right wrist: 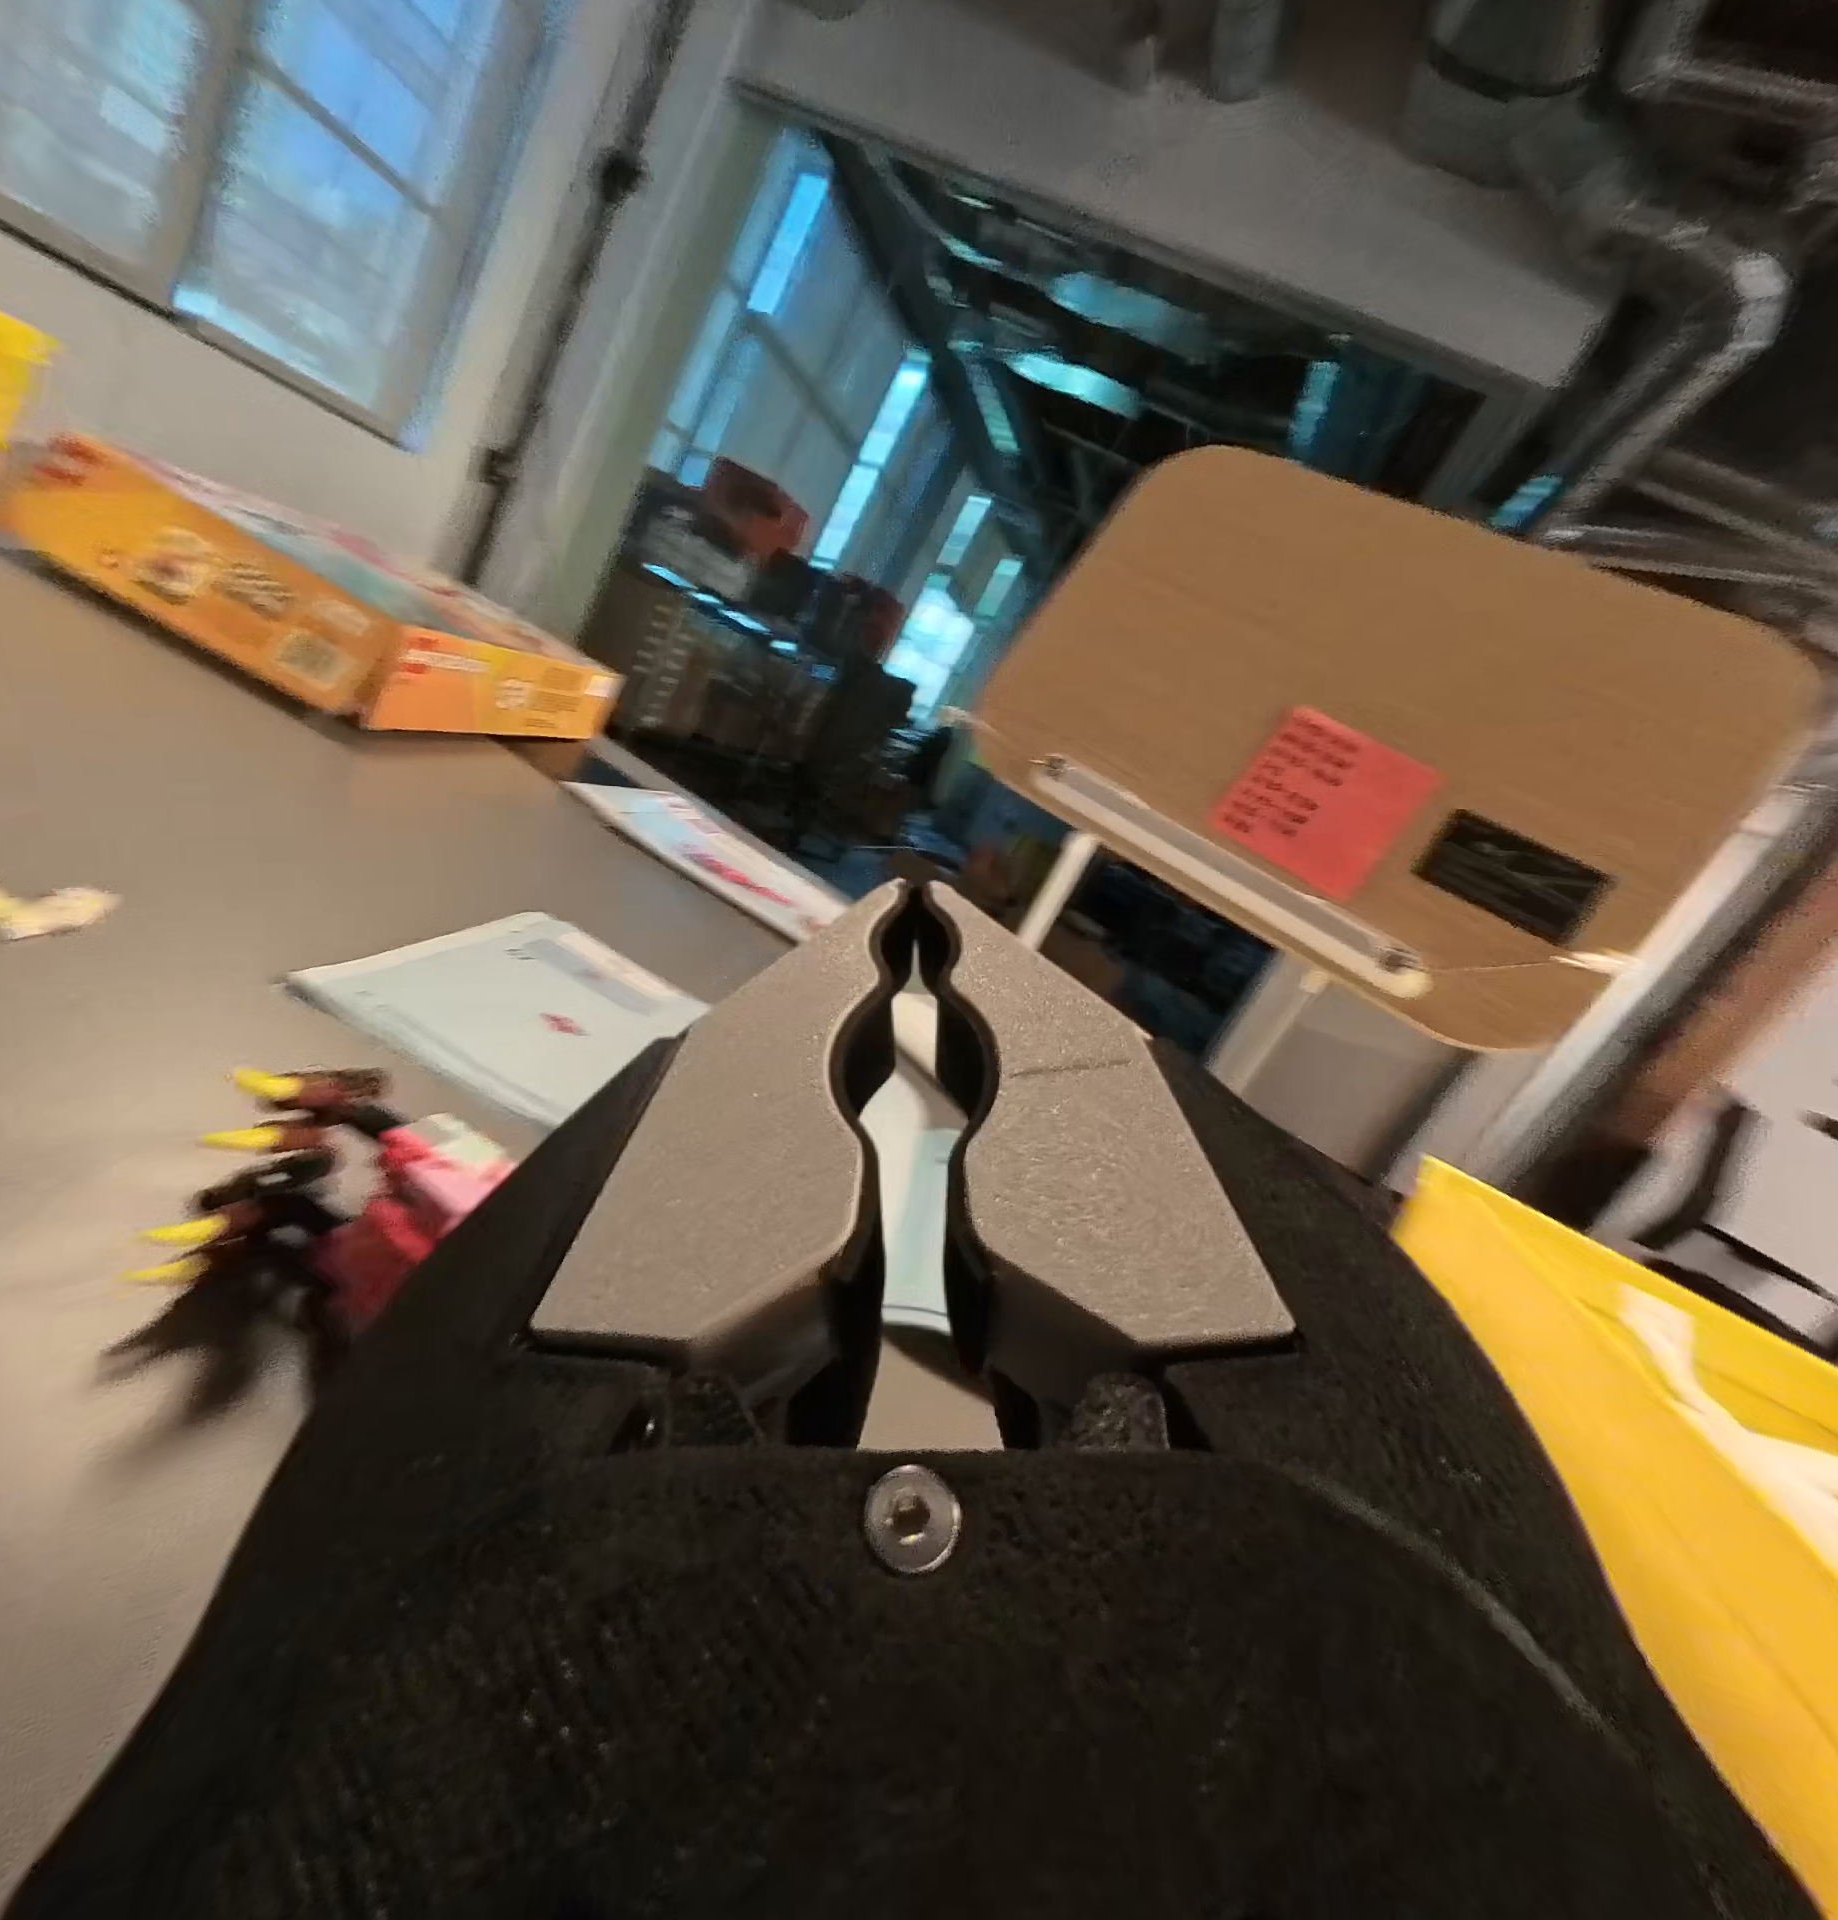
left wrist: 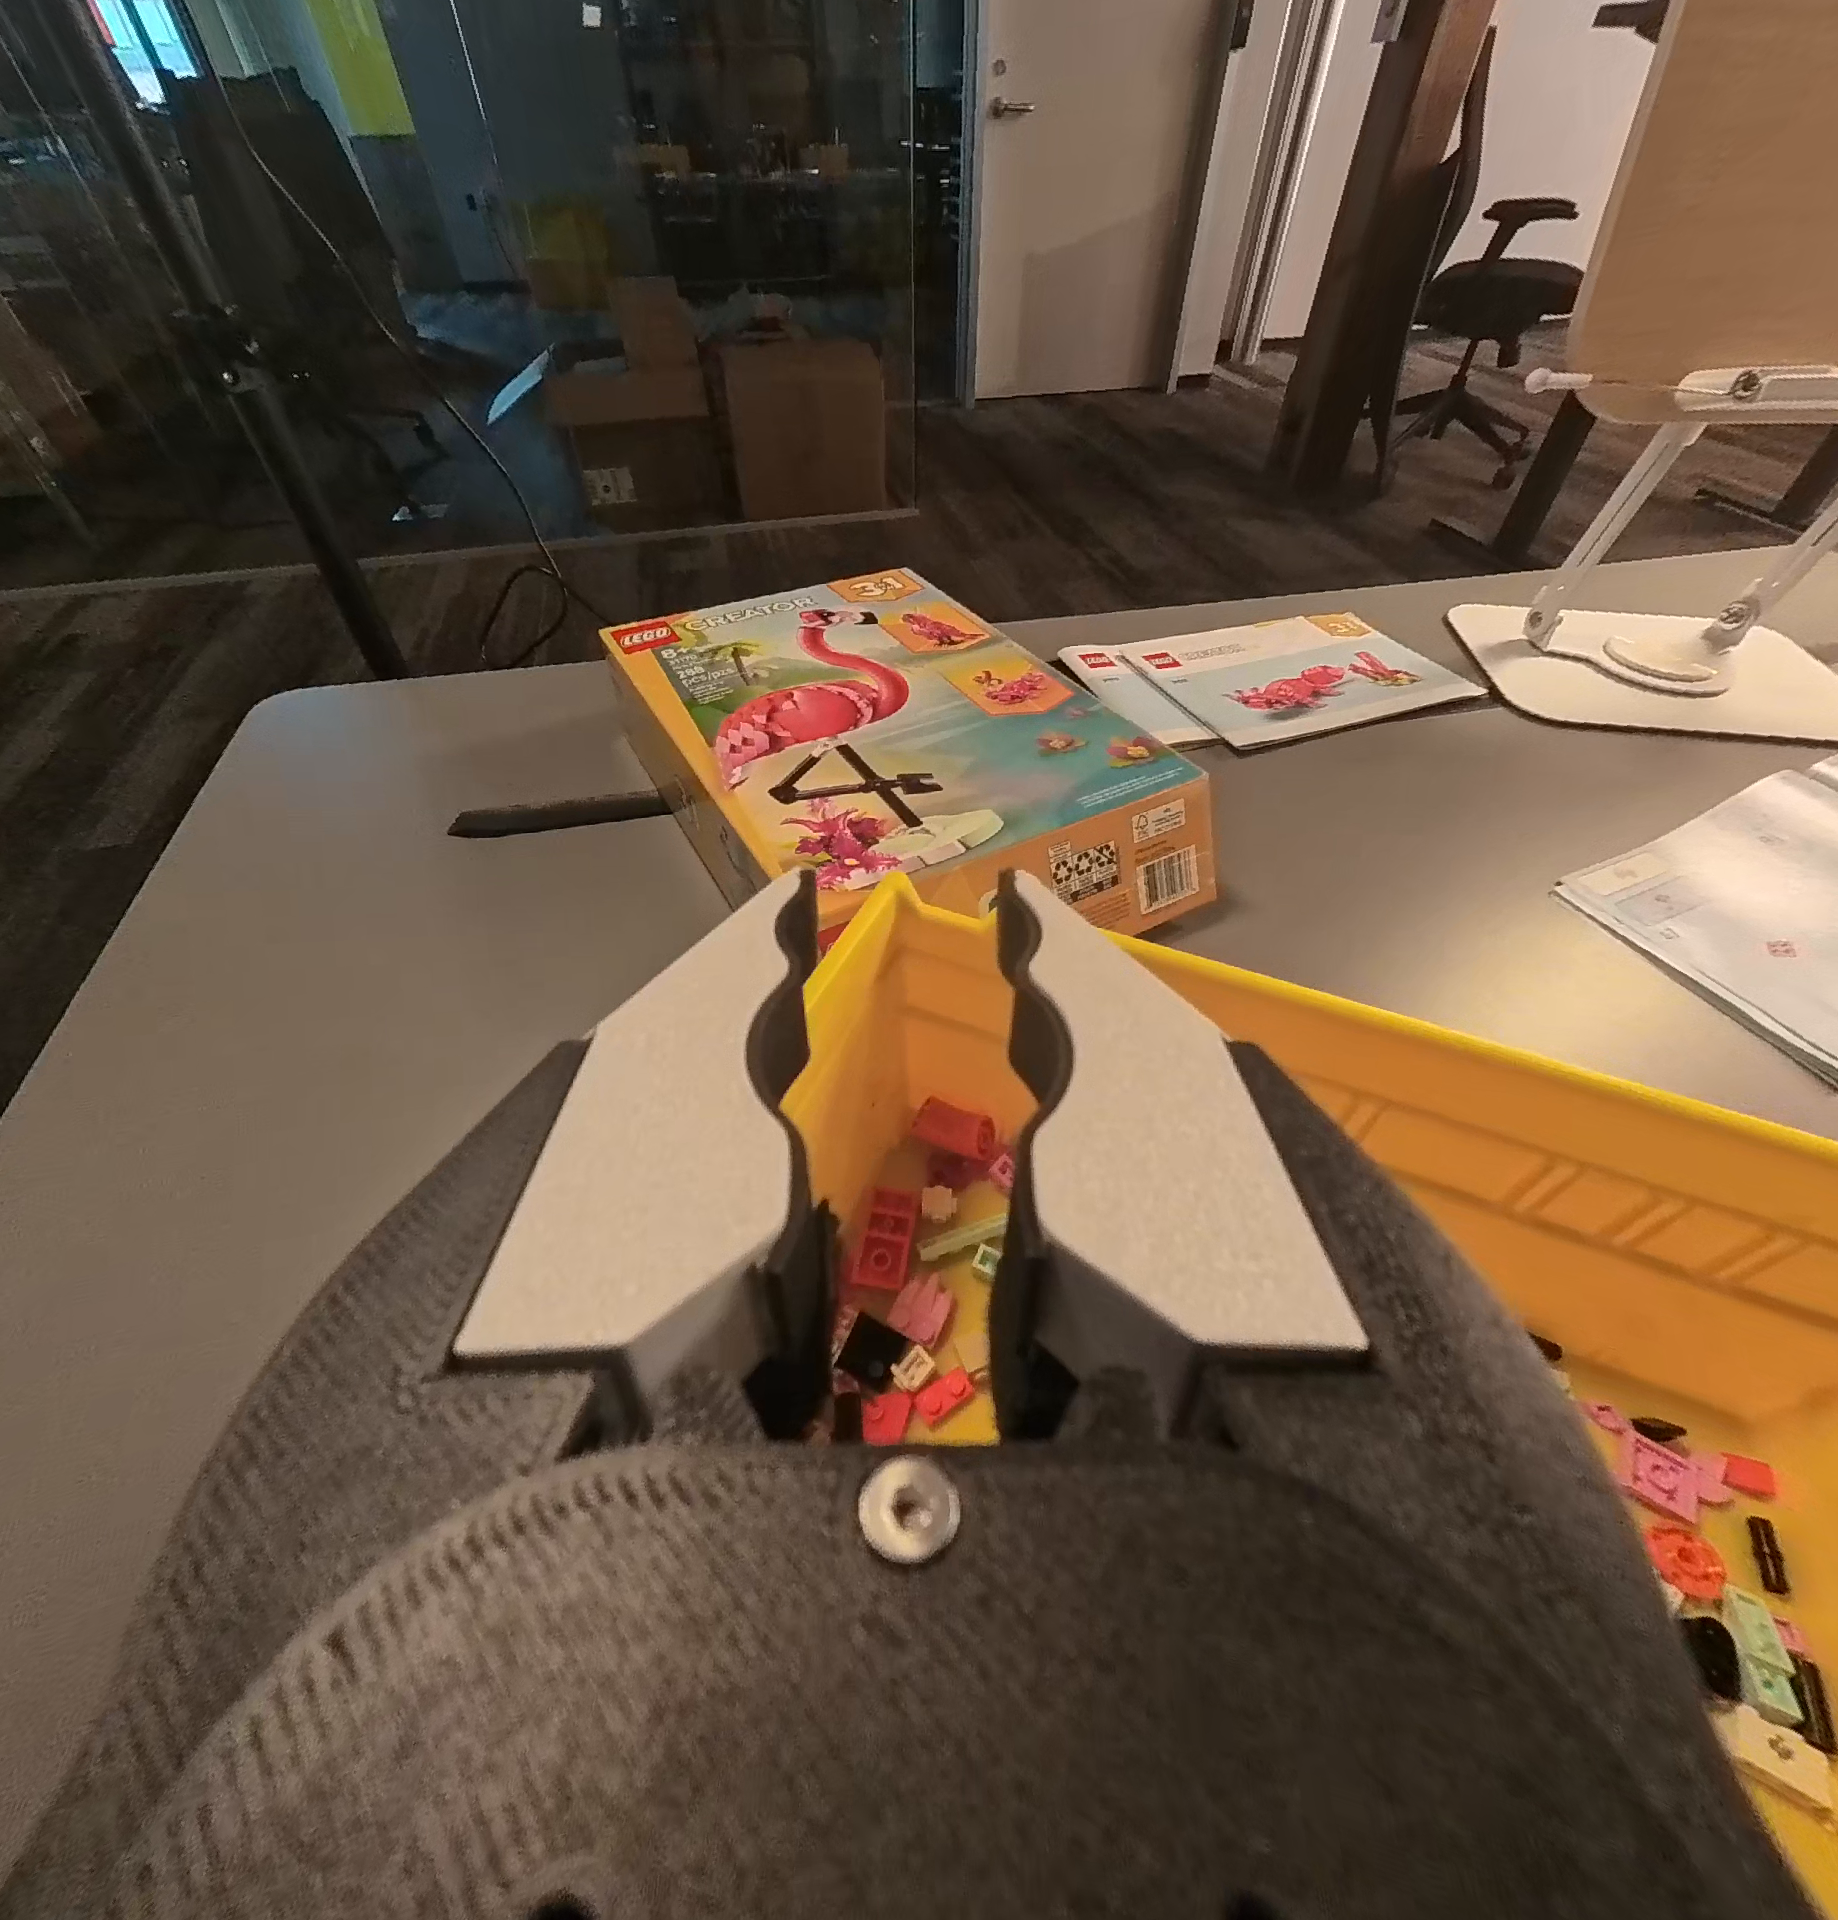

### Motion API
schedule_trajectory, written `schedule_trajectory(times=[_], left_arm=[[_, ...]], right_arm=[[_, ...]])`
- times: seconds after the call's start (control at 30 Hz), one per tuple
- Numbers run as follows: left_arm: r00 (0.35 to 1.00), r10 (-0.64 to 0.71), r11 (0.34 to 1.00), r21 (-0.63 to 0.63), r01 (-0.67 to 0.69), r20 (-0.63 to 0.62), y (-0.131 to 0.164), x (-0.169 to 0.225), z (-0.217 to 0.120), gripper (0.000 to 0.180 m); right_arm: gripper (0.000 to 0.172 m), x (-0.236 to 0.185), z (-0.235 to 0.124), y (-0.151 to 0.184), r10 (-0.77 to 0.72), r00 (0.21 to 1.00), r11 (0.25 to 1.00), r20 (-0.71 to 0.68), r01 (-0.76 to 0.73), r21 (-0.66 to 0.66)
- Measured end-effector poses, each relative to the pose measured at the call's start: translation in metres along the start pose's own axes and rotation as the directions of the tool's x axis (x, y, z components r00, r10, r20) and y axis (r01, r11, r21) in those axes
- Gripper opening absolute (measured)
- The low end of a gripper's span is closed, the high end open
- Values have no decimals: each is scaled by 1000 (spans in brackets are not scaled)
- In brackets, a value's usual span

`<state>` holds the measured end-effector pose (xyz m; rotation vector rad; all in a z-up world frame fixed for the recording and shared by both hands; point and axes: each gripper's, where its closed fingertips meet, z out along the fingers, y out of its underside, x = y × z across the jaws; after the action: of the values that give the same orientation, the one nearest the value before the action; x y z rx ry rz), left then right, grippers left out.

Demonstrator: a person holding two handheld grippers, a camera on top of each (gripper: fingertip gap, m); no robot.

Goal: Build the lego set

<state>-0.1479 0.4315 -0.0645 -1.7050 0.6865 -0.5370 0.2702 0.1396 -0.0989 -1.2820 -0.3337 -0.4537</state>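
The left gripper [left wrist: 907, 904] is held level with its pale fingers [left wrist: 686, 1091] spread apart and nothing pressed between them, while the right gripper [right wrist: 917, 891] is rolled sideways, fingertips closed together on nothing.

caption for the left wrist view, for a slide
Open left gripper above a corner of a yellow bin of small bricks.

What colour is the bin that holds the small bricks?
Yellow bin; the left wrist view shows it best.
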Motion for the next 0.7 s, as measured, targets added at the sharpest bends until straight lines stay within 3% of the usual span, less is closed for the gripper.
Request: schedule_trajectory(times=[0.17, 0.47, 0.7], left_arm=[[1000, 4, 1000, -6, -4, -1, 1, 0, 1, 33], [1000, 4, 1000, -8, -4, 0, 1, 0, 1, 33], [1000, 3, 1000, -5, -3, 1, 1, 0, 0, 33]], right_arm=[[0, 45, -10, 8, 79, 975, 996, -210, -85, -21], [0, 76, -20, 30, 204, 915, 969, -347, -240, -62], [0, 80, -21, 36, 246, 902, 956, -355, -286, -63]])
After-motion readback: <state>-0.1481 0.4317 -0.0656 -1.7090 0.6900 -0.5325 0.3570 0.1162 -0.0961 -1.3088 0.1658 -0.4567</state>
